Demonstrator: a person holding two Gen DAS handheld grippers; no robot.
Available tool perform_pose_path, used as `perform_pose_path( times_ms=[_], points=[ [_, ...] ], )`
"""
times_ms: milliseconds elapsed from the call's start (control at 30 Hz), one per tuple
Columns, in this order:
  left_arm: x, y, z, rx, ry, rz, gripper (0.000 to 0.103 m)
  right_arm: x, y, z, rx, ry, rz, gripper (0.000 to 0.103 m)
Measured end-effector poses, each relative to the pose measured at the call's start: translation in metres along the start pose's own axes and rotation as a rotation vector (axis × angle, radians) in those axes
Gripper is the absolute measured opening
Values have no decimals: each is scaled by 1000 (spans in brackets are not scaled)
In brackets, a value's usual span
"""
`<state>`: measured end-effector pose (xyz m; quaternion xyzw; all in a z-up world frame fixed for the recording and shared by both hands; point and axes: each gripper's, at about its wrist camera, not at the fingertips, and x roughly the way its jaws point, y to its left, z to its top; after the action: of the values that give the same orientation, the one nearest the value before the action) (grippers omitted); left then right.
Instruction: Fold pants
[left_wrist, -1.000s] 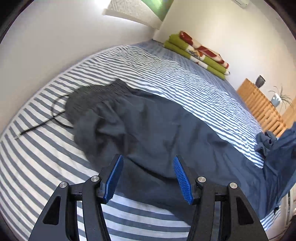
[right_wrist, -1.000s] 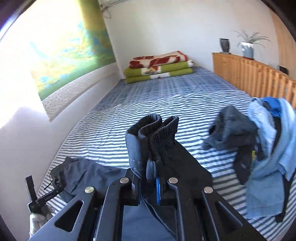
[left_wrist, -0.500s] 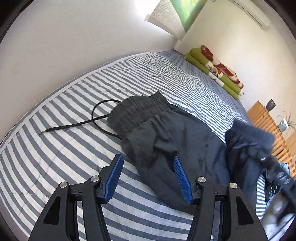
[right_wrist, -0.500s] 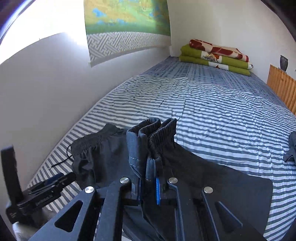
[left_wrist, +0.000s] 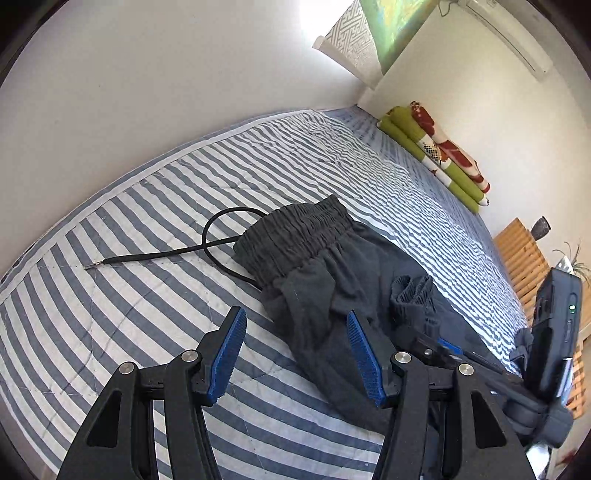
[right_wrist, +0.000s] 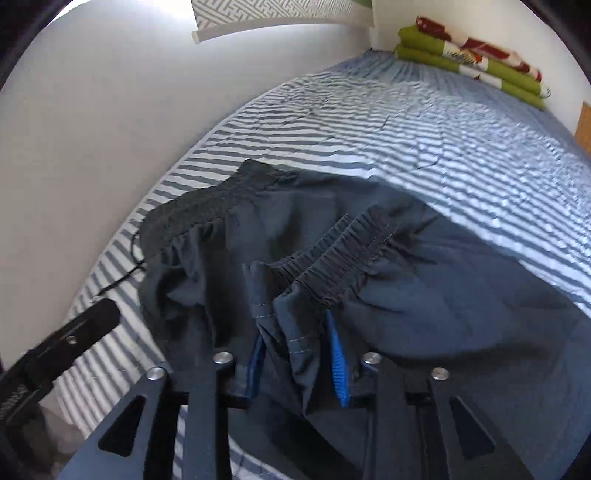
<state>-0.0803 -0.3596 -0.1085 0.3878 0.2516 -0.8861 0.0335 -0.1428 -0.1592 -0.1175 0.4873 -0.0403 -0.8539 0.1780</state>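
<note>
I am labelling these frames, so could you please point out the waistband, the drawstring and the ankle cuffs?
waistband (left_wrist: 301, 230): left wrist view, middle of the gathered elastic.
drawstring (left_wrist: 147, 257): left wrist view, straight stretch on the bedspread.
ankle cuffs (right_wrist: 343, 254): right wrist view, ribbed elastic band.

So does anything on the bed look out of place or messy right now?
Yes: the pants' drawstring has pulled out past the waistband and loops loose on the striped bedcover. The folded-over cuffs lie bunched and askew.

One pair of dark pants (left_wrist: 332, 295) is counted on one striped bed (left_wrist: 147, 332), with one black drawstring (left_wrist: 207, 251) at nine o'clock, one stack of folded blankets (left_wrist: 439, 155) at one o'clock, and two tools (left_wrist: 295, 354) (right_wrist: 297, 363).
</note>
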Motion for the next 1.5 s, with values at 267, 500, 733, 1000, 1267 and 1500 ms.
perform_pose_path(
  times_ms=[267,500,733,1000,1267,1500],
  points=[
    [8,-19,-8,29,35,-77,60,-82,-67,-12,175,-40,403,52],
    [33,-77,-29,177,104,-95,60,-136,-129,-59,80,-77,99,52],
    [75,-109,-44,237,149,42,44,-158,-189,-115,102,-70,-126,52],
    [72,-118,-41,217,62,77,18,-159,-223,-146,124,-46,-182,52],
    [62,-110,-33,175,59,25,71,-142,-236,-154,84,71,-211,52],
    [73,-92,-27,103,93,-27,71,-157,-211,-124,38,-8,-149,52]
  ],
)
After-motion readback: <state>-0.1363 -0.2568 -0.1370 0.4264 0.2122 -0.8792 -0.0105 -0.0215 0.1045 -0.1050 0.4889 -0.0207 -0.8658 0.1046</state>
